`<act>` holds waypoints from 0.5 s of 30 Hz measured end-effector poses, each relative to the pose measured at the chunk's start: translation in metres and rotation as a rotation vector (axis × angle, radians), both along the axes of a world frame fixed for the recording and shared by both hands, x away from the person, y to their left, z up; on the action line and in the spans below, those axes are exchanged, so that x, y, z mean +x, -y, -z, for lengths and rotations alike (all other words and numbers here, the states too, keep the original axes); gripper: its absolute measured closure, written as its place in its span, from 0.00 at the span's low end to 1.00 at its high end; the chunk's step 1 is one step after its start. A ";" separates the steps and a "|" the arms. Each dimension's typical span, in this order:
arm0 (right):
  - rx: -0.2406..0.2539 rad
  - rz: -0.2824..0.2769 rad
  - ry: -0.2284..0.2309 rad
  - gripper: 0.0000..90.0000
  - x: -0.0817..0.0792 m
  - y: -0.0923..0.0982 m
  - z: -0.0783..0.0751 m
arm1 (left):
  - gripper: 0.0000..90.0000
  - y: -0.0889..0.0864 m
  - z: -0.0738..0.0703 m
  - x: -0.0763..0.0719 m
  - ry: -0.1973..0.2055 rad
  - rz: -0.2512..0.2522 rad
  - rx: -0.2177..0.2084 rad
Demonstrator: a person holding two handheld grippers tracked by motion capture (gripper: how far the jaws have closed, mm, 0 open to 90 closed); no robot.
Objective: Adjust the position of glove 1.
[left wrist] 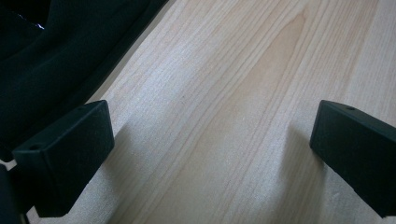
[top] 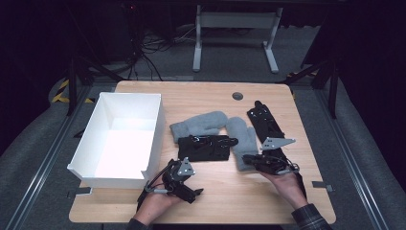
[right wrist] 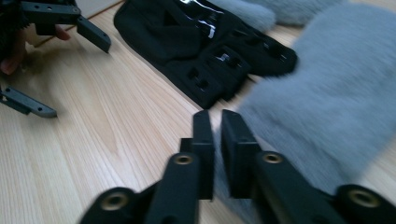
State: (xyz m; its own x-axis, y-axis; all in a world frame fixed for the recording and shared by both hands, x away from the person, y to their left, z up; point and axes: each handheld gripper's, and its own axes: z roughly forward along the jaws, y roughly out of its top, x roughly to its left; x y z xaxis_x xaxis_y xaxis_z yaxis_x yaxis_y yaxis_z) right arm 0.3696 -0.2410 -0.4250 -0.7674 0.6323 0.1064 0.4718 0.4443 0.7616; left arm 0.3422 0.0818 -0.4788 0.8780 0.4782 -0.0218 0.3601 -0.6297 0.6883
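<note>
Left gripper [top: 191,184] is held wide open over bare tabletop [left wrist: 224,116]; right gripper [right wrist: 217,140] is nearly closed on a grey mitten [right wrist: 327,93] edge. Nothing is seen inside the white box [top: 122,139].

A white open box [top: 125,139] stands on the wooden surface [top: 225,196], beyond the jaws of the left gripper [top: 195,192]. A grey mitten [top: 245,136] lies at the jaws of the right gripper [top: 246,158], and a black glove [top: 206,147] lies between the two grippers.
</note>
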 end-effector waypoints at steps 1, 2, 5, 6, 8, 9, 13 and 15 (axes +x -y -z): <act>0.000 -0.007 -0.005 1.00 0.001 -0.004 0.000 | 0.00 0.000 0.000 0.000 0.000 0.000 0.000; -0.004 -0.018 -0.010 1.00 0.004 -0.011 0.002 | 0.00 0.000 0.000 0.000 0.000 0.000 0.000; -0.022 -0.031 -0.035 1.00 0.009 -0.026 0.009 | 0.00 0.000 0.000 0.000 0.000 -0.001 0.000; -0.036 -0.034 -0.044 1.00 0.010 -0.030 0.013 | 0.00 0.000 0.000 0.000 0.000 -0.003 0.000; -0.061 -0.031 -0.060 1.00 0.012 -0.034 0.017 | 0.00 0.000 0.000 -0.001 -0.001 -0.005 0.000; -0.073 -0.029 -0.065 1.00 0.012 -0.034 0.019 | 0.00 0.000 0.000 -0.001 -0.002 -0.006 -0.001; -0.103 0.008 -0.072 1.00 0.014 -0.025 0.020 | 0.00 0.000 0.000 -0.001 0.000 -0.007 -0.001; -0.104 0.023 -0.075 1.00 0.015 -0.019 0.019 | 0.00 0.000 0.000 -0.001 0.001 -0.008 0.000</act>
State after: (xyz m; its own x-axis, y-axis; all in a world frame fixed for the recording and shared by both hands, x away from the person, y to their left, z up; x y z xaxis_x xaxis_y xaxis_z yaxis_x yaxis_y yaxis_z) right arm 0.3845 -0.2224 -0.4444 -0.7450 0.6602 0.0957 0.5366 0.5078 0.6740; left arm 0.3413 0.0814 -0.4788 0.8739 0.4856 -0.0214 0.3649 -0.6264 0.6888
